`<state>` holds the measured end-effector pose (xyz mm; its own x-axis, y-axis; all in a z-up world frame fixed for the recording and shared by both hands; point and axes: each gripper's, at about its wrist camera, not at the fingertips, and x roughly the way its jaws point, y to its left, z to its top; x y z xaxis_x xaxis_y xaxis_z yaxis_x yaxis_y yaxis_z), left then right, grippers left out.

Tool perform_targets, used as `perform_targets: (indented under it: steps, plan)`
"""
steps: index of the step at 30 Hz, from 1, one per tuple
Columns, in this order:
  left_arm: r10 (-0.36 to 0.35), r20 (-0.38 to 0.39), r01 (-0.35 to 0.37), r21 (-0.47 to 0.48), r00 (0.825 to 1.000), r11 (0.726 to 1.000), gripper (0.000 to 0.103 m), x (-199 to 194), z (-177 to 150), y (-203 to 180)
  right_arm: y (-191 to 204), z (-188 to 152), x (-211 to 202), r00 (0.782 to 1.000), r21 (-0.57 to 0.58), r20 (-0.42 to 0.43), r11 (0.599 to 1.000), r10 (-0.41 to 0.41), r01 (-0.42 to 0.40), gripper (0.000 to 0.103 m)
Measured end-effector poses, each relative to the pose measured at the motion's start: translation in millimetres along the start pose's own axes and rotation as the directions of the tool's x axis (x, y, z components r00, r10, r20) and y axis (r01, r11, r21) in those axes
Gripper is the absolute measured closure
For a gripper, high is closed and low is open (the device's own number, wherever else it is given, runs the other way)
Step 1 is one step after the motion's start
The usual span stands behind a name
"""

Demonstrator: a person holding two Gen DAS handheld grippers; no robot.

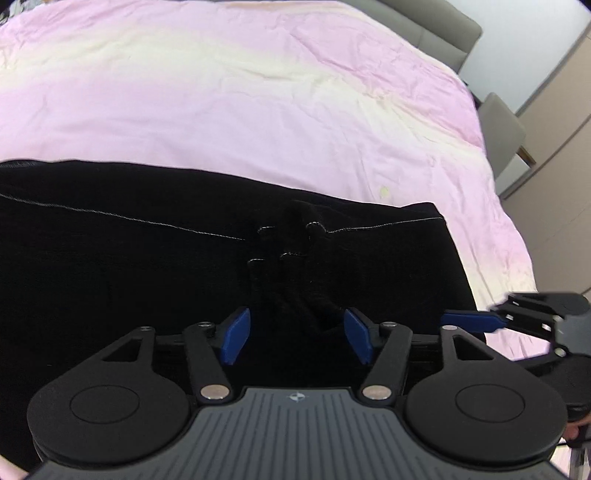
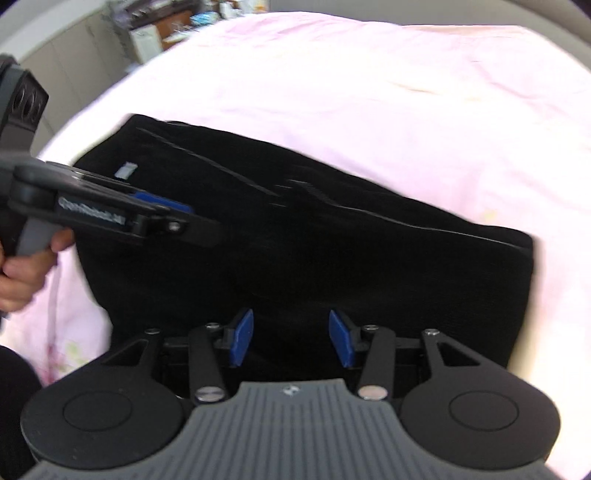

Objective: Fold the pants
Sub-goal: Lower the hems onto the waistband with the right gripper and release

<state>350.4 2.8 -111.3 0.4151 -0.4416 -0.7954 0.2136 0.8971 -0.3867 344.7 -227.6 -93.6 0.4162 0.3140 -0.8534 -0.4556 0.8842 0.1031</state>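
Note:
Black pants (image 1: 147, 258) lie flat across a pink bed sheet (image 1: 258, 110). My left gripper (image 1: 297, 325) points down at them with its blue pads wide apart. A raised ridge of black cloth (image 1: 291, 288) stands between the pads, which do not press it. A blue finger (image 1: 469, 321) of the right gripper shows at the pants' right edge. In the right wrist view the pants (image 2: 332, 258) fill the middle, with a white label (image 2: 125, 170) near their left end. My right gripper (image 2: 291, 325) hovers open over the cloth. My left gripper (image 2: 184, 214) reaches in from the left, held by a hand (image 2: 22, 266).
A grey headboard (image 1: 443, 26) runs along the bed's far end, with a grey chair (image 1: 502, 129) and beige cabinets (image 1: 561, 110) to the right. A cluttered desk (image 2: 166, 22) stands beyond the bed's left side. Bare sheet stretches beyond the pants.

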Motion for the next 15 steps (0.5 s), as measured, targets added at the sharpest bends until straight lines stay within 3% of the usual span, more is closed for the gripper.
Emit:
perform_targets:
  steps: [3,4,5,7,11,13,15]
  plan:
    - [0.014,-0.031,-0.015,-0.042,0.999,0.999,0.031,23.7,3.2,-7.1,-26.1,-16.5,-8.2,1.000,0.059,-0.004,0.998,-0.023,0.024,0.059]
    - [0.019,-0.047,-0.021,-0.045,0.999,0.999,0.036,30.2,3.5,-9.6,-32.6,-22.2,-10.4,1.000,0.070,-0.005,0.997,-0.031,0.031,0.059]
    - [0.038,-0.061,-0.041,-0.041,0.997,0.998,0.052,34.9,2.2,-12.6,-39.0,-28.4,-12.0,0.999,0.076,-0.008,0.996,-0.041,0.042,0.059]
    - [0.117,-0.057,-0.117,0.006,0.991,0.993,0.065,36.6,0.0,-22.2,-51.5,-39.3,-15.1,0.997,0.080,-0.014,0.994,-0.071,0.072,0.059]
    - [0.110,0.021,-0.111,0.044,0.994,0.993,0.075,10.5,-3.9,-28.5,-79.9,-62.5,-31.1,0.995,0.117,-0.010,0.988,-0.100,0.100,0.060]
    - [0.124,0.044,-0.127,0.058,0.991,0.990,0.075,-1.7,-3.8,-30.0,-91.0,-70.4,-39.9,0.992,0.150,0.007,0.981,-0.124,0.121,0.066]
    - [0.169,0.054,-0.173,0.077,0.984,0.982,0.075,-5.9,-5.3,-29.3,-101.0,-77.8,-45.3,0.992,0.186,0.019,0.975,-0.129,0.123,0.083]
